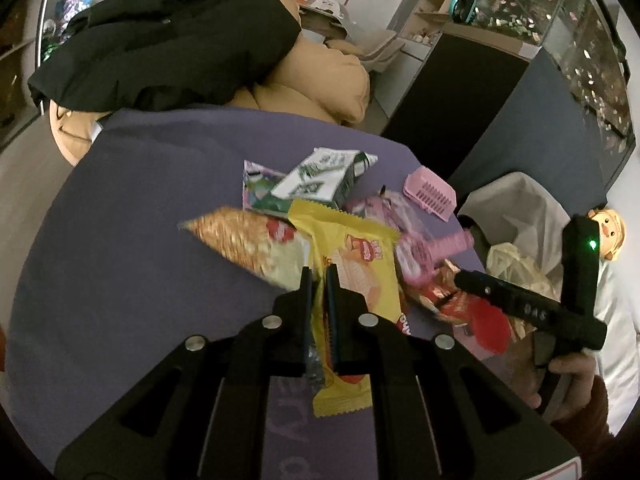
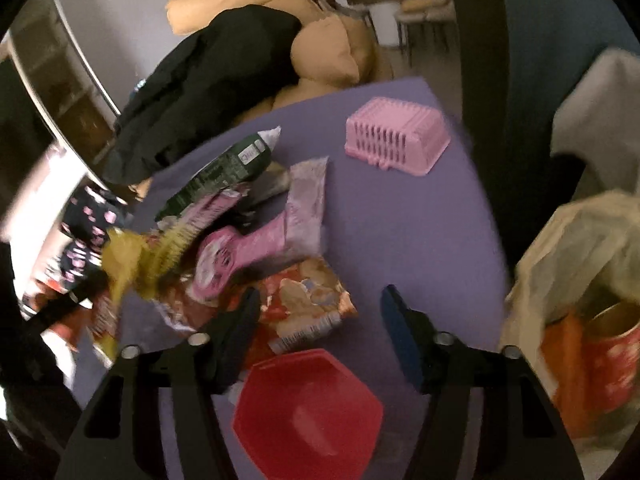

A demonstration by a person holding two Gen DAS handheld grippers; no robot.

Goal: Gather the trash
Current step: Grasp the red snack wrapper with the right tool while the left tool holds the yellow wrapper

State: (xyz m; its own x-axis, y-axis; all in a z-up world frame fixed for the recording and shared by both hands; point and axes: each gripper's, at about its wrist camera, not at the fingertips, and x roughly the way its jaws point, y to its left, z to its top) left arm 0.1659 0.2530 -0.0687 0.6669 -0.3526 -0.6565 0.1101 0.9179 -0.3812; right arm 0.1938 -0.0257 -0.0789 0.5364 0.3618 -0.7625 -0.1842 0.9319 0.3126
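One crinkly yellow foil snack wrapper (image 1: pixel 352 280) hung light and slippery in your left gripper (image 1: pixel 319 276), pinched mid-body. Your right gripper (image 2: pixel 320 312) gaped wide, holding nothing.

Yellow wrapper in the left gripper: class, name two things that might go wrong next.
The left gripper pinches the yellow wrapper along one edge only, so it might slip free in transit. The open right gripper hovers near the red bowl and pink basket, which could be mistaken for trash.
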